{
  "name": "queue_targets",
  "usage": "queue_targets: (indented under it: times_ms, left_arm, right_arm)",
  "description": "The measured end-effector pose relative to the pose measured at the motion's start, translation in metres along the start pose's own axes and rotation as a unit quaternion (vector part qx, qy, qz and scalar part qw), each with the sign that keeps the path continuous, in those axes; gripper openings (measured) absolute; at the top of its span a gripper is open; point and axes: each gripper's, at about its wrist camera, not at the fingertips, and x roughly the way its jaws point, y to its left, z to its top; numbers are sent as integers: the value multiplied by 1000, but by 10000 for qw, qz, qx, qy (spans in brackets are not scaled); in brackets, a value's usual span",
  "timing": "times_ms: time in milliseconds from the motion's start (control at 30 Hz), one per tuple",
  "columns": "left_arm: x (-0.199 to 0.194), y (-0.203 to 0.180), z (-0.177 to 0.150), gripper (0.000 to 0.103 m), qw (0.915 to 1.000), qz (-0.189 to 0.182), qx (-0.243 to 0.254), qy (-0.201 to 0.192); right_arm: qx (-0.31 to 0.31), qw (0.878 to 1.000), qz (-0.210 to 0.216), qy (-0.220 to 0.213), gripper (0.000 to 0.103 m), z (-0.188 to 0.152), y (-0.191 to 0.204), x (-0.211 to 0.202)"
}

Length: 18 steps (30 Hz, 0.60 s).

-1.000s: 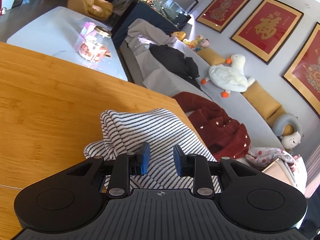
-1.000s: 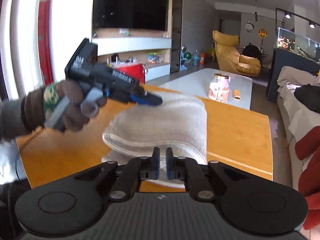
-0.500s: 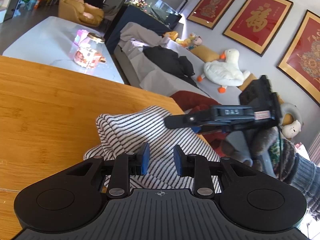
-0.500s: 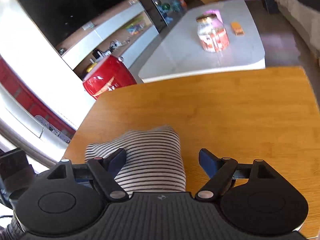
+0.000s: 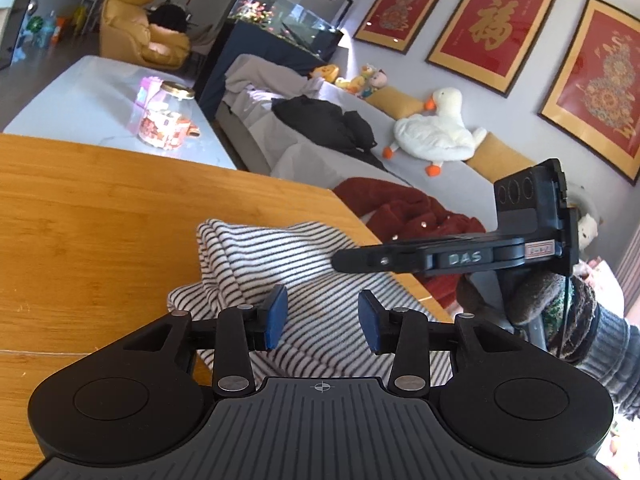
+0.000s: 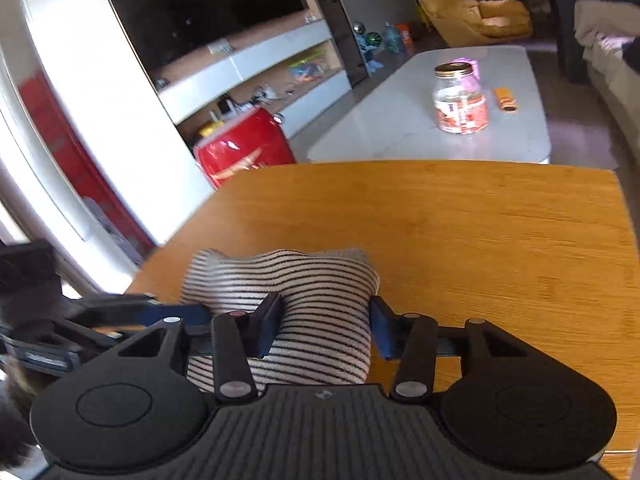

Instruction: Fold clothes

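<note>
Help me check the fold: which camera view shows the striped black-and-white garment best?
The left wrist view: the striped black-and-white garment shows its stacked folded layers and its edge at the wooden table's corner. The right wrist view shows only a rounded, slightly blurred bundle between the open right gripper.

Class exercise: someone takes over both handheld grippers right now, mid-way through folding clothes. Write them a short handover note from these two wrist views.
Left gripper: open, fingers apart over the near part of the striped garment, gripping nothing.
Right gripper: open, fingers either side of the bundle, not closed on it.
The striped garment lies folded into a compact bundle on the wooden table, near its edge on the sofa side.
Done: it looks folded at least once, with layers stacked.
Left: judge whether it needs another fold or a tidy. A red garment and a black one lie on the sofa, possibly next.
</note>
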Motion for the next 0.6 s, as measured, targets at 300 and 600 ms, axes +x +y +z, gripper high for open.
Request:
queue_targets:
  times_ms: [300,600]
  left_arm:
    - [-20,-50,-7,92,9942,966,461,30]
    - [-17,-33,-28,76,9950,652,-453,600]
  right_arm:
    - [-651,9955,-583,-376,57,-17,28,-23]
    - [901,9953,355,-46,84,-64,0,-44]
